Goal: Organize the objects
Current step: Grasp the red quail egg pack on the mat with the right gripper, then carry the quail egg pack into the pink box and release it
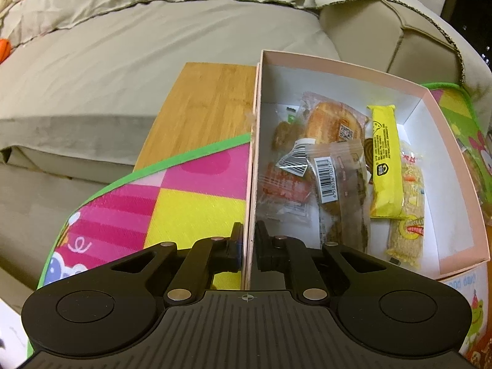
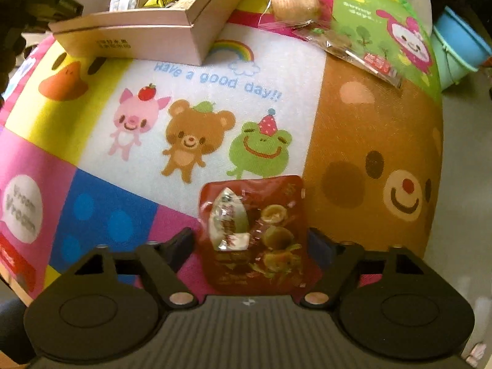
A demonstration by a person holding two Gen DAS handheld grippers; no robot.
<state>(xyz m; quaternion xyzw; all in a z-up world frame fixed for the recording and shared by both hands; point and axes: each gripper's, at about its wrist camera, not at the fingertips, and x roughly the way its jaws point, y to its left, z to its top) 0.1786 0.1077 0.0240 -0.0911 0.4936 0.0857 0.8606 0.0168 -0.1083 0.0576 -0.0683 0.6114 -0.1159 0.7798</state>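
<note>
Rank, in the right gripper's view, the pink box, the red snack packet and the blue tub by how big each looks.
1. pink box
2. red snack packet, though nearness to the camera enlarges it
3. blue tub, partly cut off at the edge, so unsure

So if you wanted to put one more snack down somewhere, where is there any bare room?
The box is crowded down its middle with snack packets; white floor shows only along its right wall and far corners. On the mat, the cartoon-animal panel between the box and the red packet lies bare. The bamboo board left of the box is bare too.
</note>
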